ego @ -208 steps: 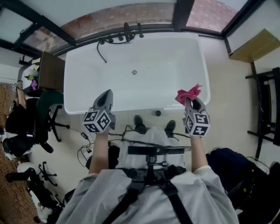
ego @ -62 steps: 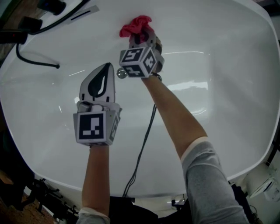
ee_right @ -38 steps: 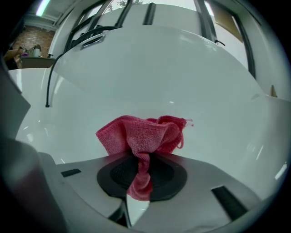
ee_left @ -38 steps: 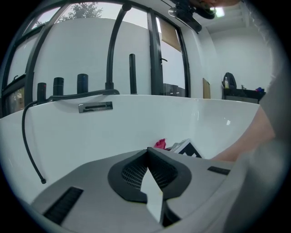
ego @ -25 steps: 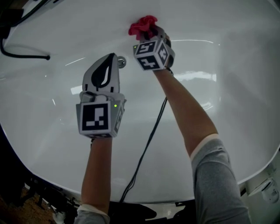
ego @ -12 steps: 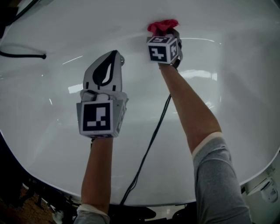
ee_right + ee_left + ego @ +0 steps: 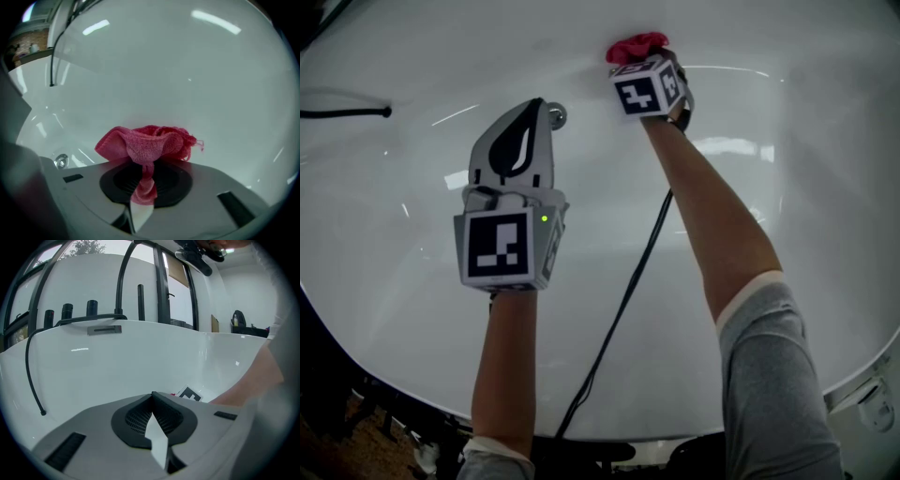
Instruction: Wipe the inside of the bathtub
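**Pink cloth (image 7: 146,140) meeting the far side of a white bathtub (image 7: 806,197)**

The fingers of the right gripper (image 7: 144,171) are pressing together on a twisted strand of the pink cloth. The rest of the cloth is bunching into a ruffled wad just past the fingertips. In the head view the wad is sitting at the top of the frame against the bathtub's glossy inner surface. No view is showing whether it is actually pressing on the enamel. The person's right arm is reaching well forward across the basin, with a grey sleeve (image 7: 778,375) pushed up above the elbow. A black cable (image 7: 628,291) is trailing from the gripper back toward the near rim.

The fingers of the left gripper (image 7: 152,398) are closing tip to tip on nothing, and they are pointing at the bathtub's curved far wall. From above, this gripper is hanging over the middle of the basin, lower in the frame than the right one and well apart from the cloth. Its tips are showing just beside the round metal drain (image 7: 555,115).

A black hose (image 7: 30,376) is drooping from the dark faucet fittings (image 7: 103,317) on the rim down into the tub at the left.
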The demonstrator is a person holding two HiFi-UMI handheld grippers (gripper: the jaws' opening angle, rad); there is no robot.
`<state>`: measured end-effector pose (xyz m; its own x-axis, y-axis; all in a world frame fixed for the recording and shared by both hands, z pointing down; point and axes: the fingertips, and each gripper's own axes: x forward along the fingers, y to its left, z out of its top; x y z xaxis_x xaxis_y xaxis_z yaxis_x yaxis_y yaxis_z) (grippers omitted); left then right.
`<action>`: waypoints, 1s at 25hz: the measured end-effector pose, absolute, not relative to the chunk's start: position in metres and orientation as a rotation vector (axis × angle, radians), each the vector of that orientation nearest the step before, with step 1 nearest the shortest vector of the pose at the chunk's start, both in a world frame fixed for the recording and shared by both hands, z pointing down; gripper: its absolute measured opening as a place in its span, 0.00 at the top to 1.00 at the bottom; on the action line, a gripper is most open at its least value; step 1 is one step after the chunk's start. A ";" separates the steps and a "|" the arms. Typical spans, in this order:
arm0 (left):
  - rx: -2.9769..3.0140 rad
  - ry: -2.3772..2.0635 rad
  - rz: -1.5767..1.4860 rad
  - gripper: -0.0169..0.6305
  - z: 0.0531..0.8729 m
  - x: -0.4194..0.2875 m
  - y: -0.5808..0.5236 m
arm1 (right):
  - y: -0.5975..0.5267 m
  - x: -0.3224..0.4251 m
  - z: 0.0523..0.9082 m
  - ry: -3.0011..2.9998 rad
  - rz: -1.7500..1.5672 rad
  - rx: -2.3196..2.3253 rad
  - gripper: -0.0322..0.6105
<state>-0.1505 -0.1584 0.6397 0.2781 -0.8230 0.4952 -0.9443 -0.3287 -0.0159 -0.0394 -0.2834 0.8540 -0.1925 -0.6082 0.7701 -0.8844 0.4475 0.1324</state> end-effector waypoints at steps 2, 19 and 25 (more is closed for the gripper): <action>2.279 -1.632 0.596 0.97 0.641 -0.150 -0.160 | -0.286 -0.016 0.863 -1.837 0.429 1.271 0.86; 2.291 -1.653 0.578 0.97 0.624 -0.135 -0.159 | -0.175 0.004 0.904 -1.699 -0.086 0.563 0.88; 2.292 -1.648 0.580 0.97 0.621 -0.126 -0.154 | -0.098 0.025 0.909 -1.672 -0.127 0.420 0.88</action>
